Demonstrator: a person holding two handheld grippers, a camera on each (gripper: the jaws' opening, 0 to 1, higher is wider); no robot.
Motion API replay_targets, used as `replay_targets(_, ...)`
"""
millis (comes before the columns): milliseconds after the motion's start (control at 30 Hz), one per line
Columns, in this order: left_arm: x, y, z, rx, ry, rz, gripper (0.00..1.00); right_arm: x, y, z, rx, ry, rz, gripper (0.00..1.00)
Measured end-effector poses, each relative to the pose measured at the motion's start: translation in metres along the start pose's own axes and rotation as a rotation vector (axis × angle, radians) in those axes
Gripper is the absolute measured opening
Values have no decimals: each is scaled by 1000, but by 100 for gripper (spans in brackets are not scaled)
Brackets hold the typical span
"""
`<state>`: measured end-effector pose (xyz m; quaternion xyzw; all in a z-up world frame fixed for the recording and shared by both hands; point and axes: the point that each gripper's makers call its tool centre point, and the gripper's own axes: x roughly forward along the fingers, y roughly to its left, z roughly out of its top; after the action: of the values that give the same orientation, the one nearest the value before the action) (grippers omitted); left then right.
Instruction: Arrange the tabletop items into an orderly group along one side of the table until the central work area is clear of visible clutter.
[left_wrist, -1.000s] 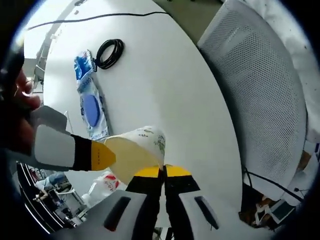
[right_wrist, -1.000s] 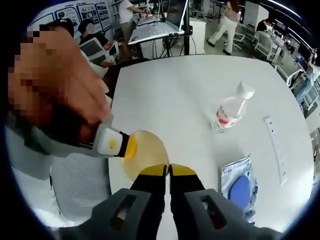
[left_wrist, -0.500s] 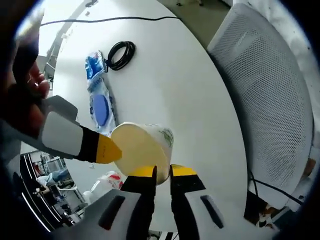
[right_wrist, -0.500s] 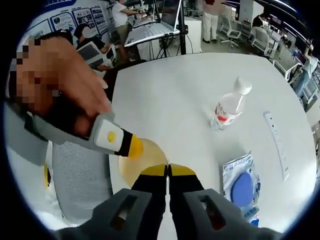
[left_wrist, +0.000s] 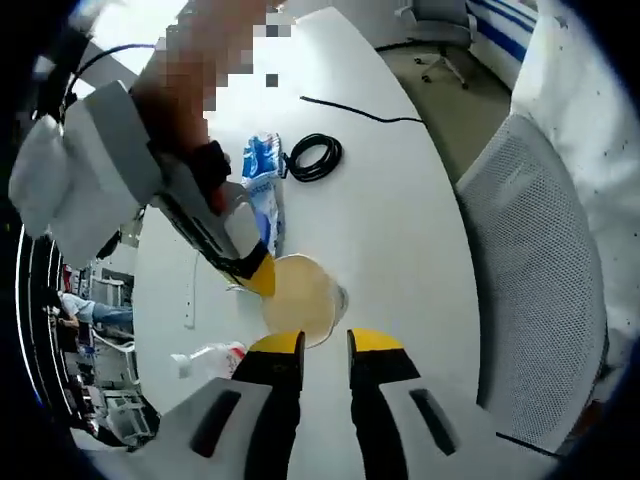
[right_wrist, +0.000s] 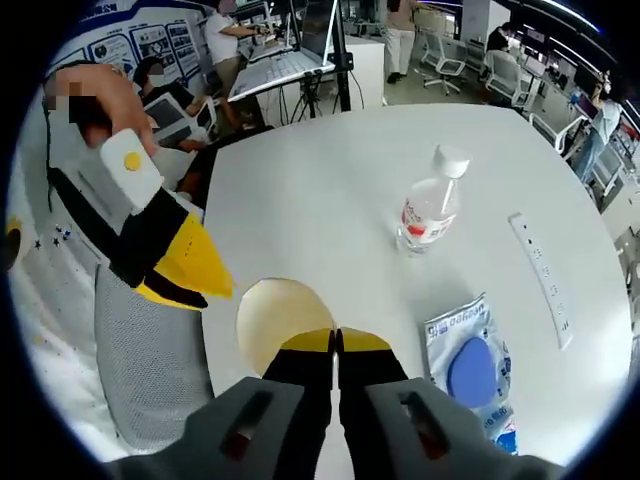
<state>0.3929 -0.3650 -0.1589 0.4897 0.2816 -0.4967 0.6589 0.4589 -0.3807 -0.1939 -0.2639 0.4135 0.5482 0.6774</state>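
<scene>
Cup (right_wrist: 277, 322) stands near the table's (right_wrist: 330, 190) edge, close by the mesh chair (right_wrist: 140, 360), upright so far as I can tell, its long axis rising from the tabletop and its round mouth facing up at both cameras. The right gripper (right_wrist: 337, 343) has its yellow tips pressed together on the near rim of the cup — a thin pinch on one wall only. The left gripper (left_wrist: 325, 342) hangs just short of the cup (left_wrist: 300, 298) with its tips spread and nothing between them; it shows in the right gripper view up to the left, apart from the cup.

Risks, as I judge them: a rim held at one spot may buckle or slip, and the cup could tip toward the table's edge and fall. Sliding it sideways could also knock the bottle (right_wrist: 428, 212) or catch the blue packet (right_wrist: 470, 372) — both lie well apart for now. The coiled cable (left_wrist: 314, 157) and the white strip (right_wrist: 541, 277) wait to be gathered.
</scene>
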Motion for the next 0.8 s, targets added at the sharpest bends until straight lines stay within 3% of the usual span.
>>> replay_targets(233,-21,21,-5,-284,-166,59,17,-8,-21,4,62,-57,-37,0)
replay_targets(367,-31,26,-10,-436,-258,61,22,-13,-31,7,95,-88,-51,0)
replay_targets(567,-46,34,-13,-600,-394,73,28,-21,-49,13,146,-131,-76,0)
replay_targets(733,-51,43,-24,-678,-436,107,32,-23,-62,17,179,-152,-91,0)
replay_targets(800,-54,47,-25,-713,-481,117,33,-23,-68,19,187,-161,-99,0)
